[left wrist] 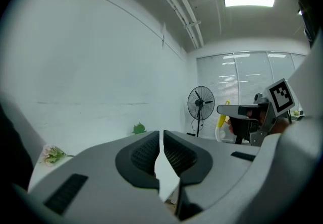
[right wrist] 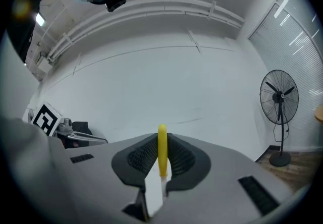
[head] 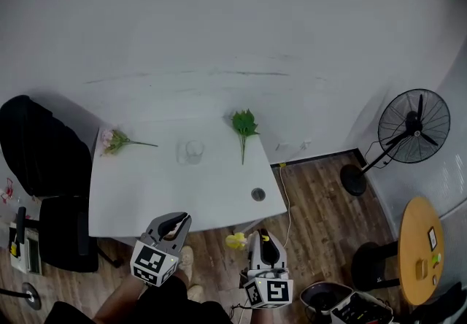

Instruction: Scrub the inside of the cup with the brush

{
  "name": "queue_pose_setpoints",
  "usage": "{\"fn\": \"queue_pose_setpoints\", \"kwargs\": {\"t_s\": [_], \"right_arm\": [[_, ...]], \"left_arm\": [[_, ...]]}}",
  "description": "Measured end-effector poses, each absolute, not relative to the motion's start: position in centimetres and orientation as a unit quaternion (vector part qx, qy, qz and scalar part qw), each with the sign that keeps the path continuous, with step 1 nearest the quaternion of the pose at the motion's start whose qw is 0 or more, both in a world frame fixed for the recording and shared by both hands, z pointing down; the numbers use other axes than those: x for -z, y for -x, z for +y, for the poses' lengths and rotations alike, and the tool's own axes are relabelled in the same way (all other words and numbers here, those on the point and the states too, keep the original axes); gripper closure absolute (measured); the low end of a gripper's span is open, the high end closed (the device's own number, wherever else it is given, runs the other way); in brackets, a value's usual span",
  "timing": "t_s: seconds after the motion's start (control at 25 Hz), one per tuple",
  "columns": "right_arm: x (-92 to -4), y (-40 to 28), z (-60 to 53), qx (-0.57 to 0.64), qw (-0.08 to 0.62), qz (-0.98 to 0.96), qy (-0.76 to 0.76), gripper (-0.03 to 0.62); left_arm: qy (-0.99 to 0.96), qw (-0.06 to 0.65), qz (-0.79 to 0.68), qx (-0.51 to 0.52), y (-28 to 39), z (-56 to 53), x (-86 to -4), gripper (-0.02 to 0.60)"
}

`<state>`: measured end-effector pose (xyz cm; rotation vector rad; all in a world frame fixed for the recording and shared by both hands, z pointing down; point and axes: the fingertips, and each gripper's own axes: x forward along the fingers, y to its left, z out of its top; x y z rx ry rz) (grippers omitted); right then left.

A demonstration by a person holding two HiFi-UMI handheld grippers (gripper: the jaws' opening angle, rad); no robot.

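My right tongs [right wrist: 161, 142] pinch the yellow brush [right wrist: 162, 155], left tongs [left wrist: 161, 137] pressed together empty, both short of the table [head: 146, 198]; cup [head: 193, 152] far off, scrubbing not yet begun.

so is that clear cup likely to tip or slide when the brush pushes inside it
The clear cup looks small and light, so it would probably slide on the smooth white table. Standing free and ungripped, it may tip.
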<state>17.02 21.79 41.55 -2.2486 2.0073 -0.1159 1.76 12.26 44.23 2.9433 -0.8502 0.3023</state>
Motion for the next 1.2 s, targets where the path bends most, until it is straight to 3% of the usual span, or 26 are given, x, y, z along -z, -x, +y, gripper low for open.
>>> {"fn": "queue_pose_setpoints", "kwargs": {"t_s": [0.68,1.2], "right_arm": [[-39.7,-22.8,5.1,0.027,0.057,0.685,0.726,0.531],[-37.3,-21.6,-6.8,0.012,0.082,0.731,0.678,0.531]], "left_arm": [[-0.948,0.042,-0.300,-0.097,-7.3,-3.7,-43.8,0.538],[-0.932,0.051,-0.346,-0.094,-6.2,-13.2,-44.0,0.538]]}}
